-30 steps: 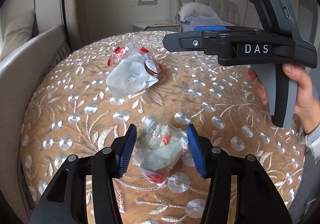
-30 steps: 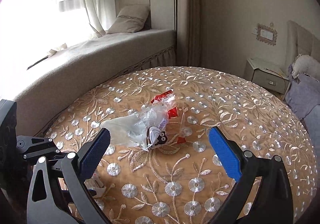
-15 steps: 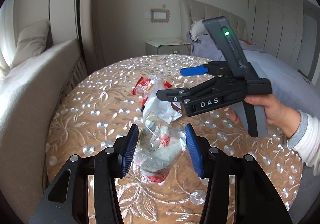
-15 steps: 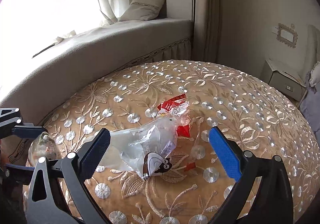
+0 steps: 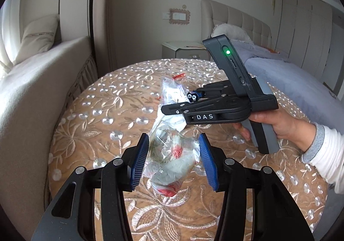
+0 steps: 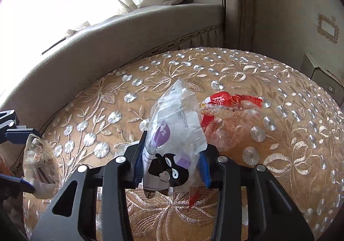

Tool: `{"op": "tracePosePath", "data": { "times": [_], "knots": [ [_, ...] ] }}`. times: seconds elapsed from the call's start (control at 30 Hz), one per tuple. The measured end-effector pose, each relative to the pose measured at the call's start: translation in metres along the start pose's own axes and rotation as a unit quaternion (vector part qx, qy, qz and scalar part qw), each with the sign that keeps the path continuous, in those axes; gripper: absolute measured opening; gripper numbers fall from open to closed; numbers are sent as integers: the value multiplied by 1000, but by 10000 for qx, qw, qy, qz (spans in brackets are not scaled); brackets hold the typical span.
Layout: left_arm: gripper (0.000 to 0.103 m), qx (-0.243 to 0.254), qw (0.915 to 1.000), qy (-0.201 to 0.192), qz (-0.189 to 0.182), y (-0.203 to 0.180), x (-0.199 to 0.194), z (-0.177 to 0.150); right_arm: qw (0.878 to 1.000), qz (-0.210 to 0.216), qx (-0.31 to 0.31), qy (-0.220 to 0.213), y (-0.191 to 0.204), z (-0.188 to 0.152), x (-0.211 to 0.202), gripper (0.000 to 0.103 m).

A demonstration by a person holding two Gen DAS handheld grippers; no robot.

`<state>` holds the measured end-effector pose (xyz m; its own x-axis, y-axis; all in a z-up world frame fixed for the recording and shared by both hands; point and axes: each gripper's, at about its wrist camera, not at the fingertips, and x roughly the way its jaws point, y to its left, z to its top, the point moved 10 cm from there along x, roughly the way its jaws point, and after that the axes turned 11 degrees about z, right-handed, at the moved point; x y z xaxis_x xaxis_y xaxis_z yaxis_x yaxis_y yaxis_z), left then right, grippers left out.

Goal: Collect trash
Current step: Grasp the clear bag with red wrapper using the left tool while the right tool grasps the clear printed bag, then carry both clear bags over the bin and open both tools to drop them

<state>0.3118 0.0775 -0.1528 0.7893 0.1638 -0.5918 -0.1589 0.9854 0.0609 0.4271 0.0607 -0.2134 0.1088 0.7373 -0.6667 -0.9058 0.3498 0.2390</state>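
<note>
While the left gripper squeezes a crumpled wrapper between its blue pads, the right gripper is closing on a clear bag. A red wrapper lies just beyond it on the table.

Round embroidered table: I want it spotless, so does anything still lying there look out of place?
Yes. A crumpled red snack wrapper with clear plastic lies loose on the gold embroidered tablecloth, just beyond the clear cartoon-print bag that the right claw is closing on.
</note>
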Motion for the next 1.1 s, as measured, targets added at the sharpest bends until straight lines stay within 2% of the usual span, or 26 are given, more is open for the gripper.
{"op": "tracePosePath", "data": {
  "times": [0.2, 0.43, 0.57, 0.8, 1.1],
  "knots": [
    [47, -31, 9999, -101, 20, 1, -9, 3, 9989, -153, -159, -403, 21, 9, -36, 41],
    [47, 26, 9994, -334, -62, -14, -35, 10, 9950, -562, -152, -808, 51, -5, -106, 41],
    [47, 180, 9986, -498, -75, -30, -52, 13, 9911, -861, -115, -1012, 67, -22, -149, 41],
    [47, 400, 9962, -712, -306, -64, -80, 13, 9815, -1463, 151, -1226, 82, -64, -212, 41],
    [47, 788, 9903, -859, -760, -122, -106, 1, 9635, -2195, 563, -1422, 100, -127, -275, 41]
  ]
}}
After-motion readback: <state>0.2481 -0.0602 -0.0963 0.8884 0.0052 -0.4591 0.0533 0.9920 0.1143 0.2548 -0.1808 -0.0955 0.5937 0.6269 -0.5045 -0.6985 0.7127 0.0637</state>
